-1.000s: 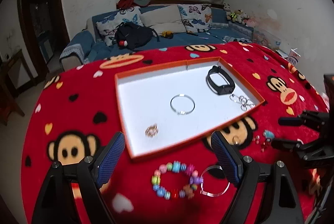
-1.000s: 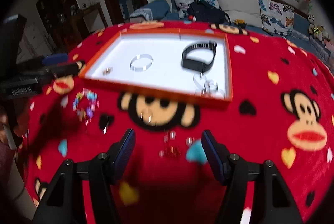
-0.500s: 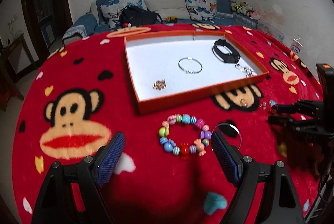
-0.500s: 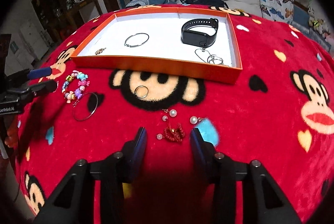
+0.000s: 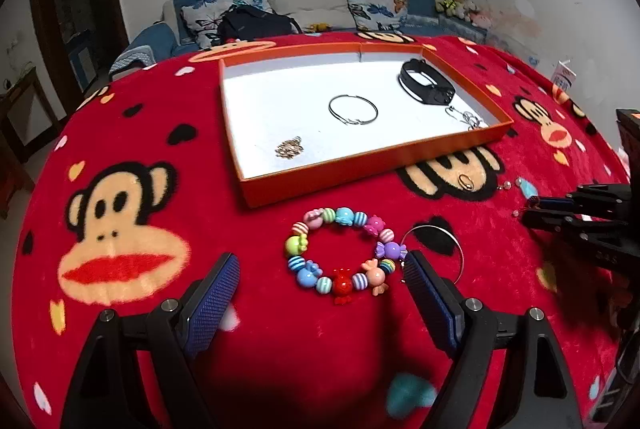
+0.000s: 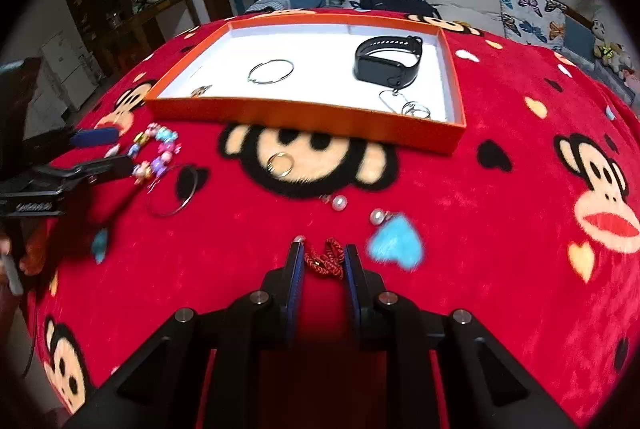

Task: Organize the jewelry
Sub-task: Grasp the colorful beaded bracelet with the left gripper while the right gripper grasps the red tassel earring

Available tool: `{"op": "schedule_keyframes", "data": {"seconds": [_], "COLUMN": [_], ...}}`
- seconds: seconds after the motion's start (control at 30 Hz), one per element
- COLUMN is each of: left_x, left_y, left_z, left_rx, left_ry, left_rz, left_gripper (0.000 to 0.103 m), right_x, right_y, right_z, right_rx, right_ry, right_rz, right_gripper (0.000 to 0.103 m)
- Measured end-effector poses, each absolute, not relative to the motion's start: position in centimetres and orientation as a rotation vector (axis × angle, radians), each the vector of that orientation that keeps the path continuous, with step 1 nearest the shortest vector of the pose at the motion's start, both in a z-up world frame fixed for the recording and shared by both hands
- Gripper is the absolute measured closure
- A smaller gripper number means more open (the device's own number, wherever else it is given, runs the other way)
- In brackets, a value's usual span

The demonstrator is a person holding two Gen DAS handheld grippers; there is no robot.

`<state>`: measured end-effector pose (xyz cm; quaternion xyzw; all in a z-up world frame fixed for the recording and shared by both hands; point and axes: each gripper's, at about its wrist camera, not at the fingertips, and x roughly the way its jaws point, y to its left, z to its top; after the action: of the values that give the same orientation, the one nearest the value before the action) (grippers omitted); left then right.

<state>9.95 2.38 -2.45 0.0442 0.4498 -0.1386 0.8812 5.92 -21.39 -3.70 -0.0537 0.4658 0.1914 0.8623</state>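
My desk wears a red blanket printed with black-and-tan monkey faces and small hearts in black, yellow, white and blue. The tray is orange outside, white inside. In it lies a black wristband. The bead bracelet mixes pink, green, blue, purple, red and striped beads. My tool has blue-textured pads on black arms. A red cord lies on the blanket.
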Motion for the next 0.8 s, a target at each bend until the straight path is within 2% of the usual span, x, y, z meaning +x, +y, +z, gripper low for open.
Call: {"op": "schedule_keyframes", "data": {"seconds": [0.43,0.53,0.6,0.7,0.8], "left_x": [11.3,11.6,11.9,12.3,12.5], "left_y": [1.5,1.3,1.0,0.9,0.9], "left_z": [-4.6,-4.6,-4.5,-4.4,-4.3], "left_rx": [0.162,0.171,0.178,0.189,0.19], "left_ry": [0.981,0.973,0.968,0.963,0.963], "left_rz": [-0.33,-0.345,-0.361,-0.374,-0.389], "left_gripper": [0.022,0.027,0.037,0.045,0.048], "right_x": [5.1,5.2,5.2,5.3,5.3], "right_y": [-21.8,-21.9,-21.9,-21.9,-21.9], "right_z": [-3.7,-3.7,-3.7,-3.7,-3.7], "right_rx": [-0.087,-0.082,-0.077,-0.076,-0.077], "right_ry": [0.985,0.986,0.987,0.987,0.986], "right_rz": [0.419,0.421,0.421,0.42,0.42], "right_gripper": [0.081,0.081,0.081,0.081,0.081]}}
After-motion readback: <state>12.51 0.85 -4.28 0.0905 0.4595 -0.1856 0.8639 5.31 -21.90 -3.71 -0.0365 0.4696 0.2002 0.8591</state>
